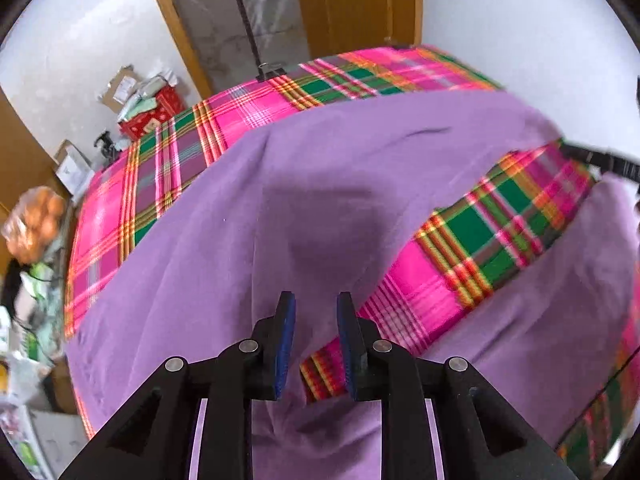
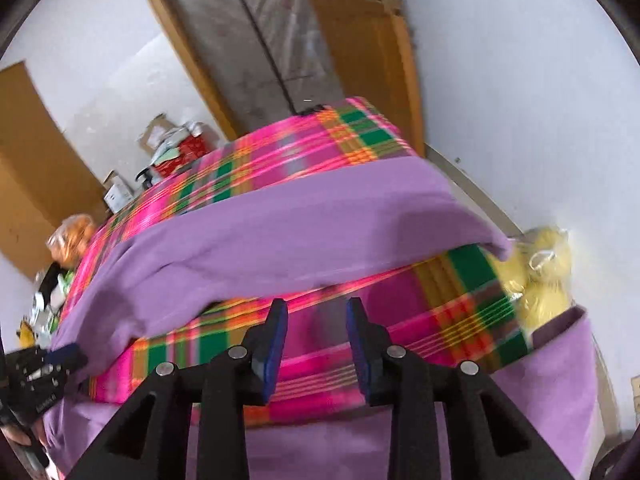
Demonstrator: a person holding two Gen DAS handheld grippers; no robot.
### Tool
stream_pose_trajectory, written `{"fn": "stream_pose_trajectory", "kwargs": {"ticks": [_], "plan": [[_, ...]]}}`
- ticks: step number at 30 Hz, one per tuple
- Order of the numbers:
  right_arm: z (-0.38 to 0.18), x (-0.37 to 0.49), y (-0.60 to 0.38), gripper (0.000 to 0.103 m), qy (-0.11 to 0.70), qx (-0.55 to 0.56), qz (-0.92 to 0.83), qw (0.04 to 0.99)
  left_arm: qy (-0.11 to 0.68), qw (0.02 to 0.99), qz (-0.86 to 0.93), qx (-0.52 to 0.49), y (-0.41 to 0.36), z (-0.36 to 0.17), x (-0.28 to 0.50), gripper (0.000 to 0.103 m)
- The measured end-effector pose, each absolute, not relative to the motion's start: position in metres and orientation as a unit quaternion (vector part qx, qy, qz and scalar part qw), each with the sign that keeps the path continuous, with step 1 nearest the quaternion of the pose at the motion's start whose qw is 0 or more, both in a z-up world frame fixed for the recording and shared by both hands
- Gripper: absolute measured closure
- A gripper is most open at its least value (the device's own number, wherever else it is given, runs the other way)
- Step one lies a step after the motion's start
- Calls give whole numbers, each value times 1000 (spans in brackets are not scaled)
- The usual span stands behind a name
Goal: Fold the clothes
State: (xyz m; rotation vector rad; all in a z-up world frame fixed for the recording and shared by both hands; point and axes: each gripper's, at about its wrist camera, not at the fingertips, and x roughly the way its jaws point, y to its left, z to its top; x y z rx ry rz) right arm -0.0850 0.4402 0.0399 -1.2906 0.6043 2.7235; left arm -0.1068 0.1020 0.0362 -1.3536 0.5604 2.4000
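A purple garment [image 1: 320,184] lies spread over a pink and green plaid cover [image 1: 168,152] on a table. In the left wrist view my left gripper [image 1: 316,308] is open just above the cloth, at the fork where two parts of it split apart. In the right wrist view my right gripper [image 2: 316,312] is open above a bare band of plaid cover [image 2: 400,320], with the purple garment [image 2: 280,232] beyond it and more purple cloth below the fingers. The right gripper also shows at the right edge of the left wrist view [image 1: 600,160].
A wooden door and frame [image 1: 360,4] stand behind the table. Boxes and bags [image 1: 144,104] are piled at the left wall. A bag of orange fruit [image 1: 36,220] sits at the left. A yellow soft toy [image 2: 544,272] lies at the table's right end.
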Motion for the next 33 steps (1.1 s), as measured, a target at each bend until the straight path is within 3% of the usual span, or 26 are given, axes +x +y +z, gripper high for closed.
{"fn": "stream_pose_trajectory", "kwargs": {"ticks": [6,23,27,33], "plan": [[30,-98,484,63,230,-412,879,75,219,141,830,-493,107,16,-120,81],[14,-133,504,59,250,-392,878,111,268,122,842,-452,127,4,-127,81],[12,-134,505,73,247,-393,877,120,259,151,841,-451,125,4,-125,94],[8,-130,515,82,268,-388,874,119,293,168,831,-441,129,1,-115,98]]}}
